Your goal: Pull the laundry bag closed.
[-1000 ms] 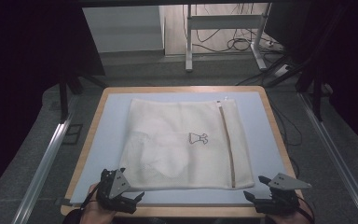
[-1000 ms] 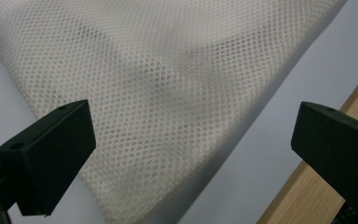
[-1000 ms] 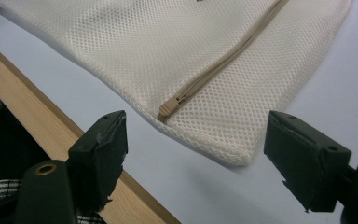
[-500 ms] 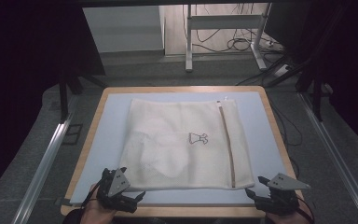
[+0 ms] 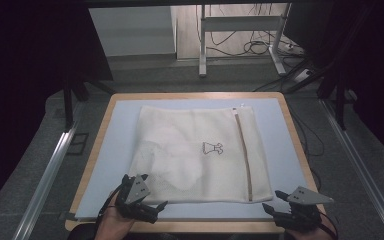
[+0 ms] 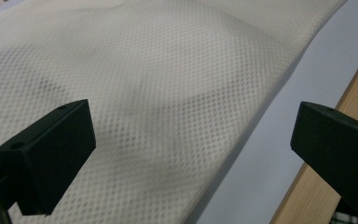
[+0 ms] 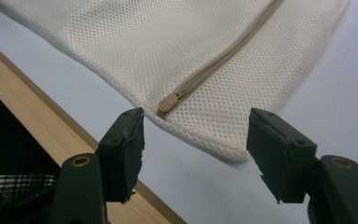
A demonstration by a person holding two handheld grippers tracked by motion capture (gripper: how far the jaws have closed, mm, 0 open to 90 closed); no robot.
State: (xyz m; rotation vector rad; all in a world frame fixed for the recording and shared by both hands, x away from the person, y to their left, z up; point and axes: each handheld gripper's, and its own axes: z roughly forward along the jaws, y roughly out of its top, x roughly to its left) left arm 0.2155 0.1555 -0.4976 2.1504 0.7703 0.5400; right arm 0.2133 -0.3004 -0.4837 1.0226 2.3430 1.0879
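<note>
The mesh bag (image 5: 200, 152) lies flat, zipped, nothing gripped yet. Left claw (image 5: 155, 205) gapes wide over its 7 o'clock corner. Right claw (image 7: 196, 154), just narrowed but empty, faces the zipper (image 7: 170, 101) end.

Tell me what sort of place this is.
Probably a lab or workshop recording station, not a home: a wood-rimmed work table bearing a mesh laundry bag, loose cables on the floor behind, and a metal desk frame.

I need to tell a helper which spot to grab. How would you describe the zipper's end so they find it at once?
On the wood-edged table lies a cream mesh laundry bag. A tan zipper runs down its right side; its end sits at the near edge, the only solid tan strip on the mesh.
</note>
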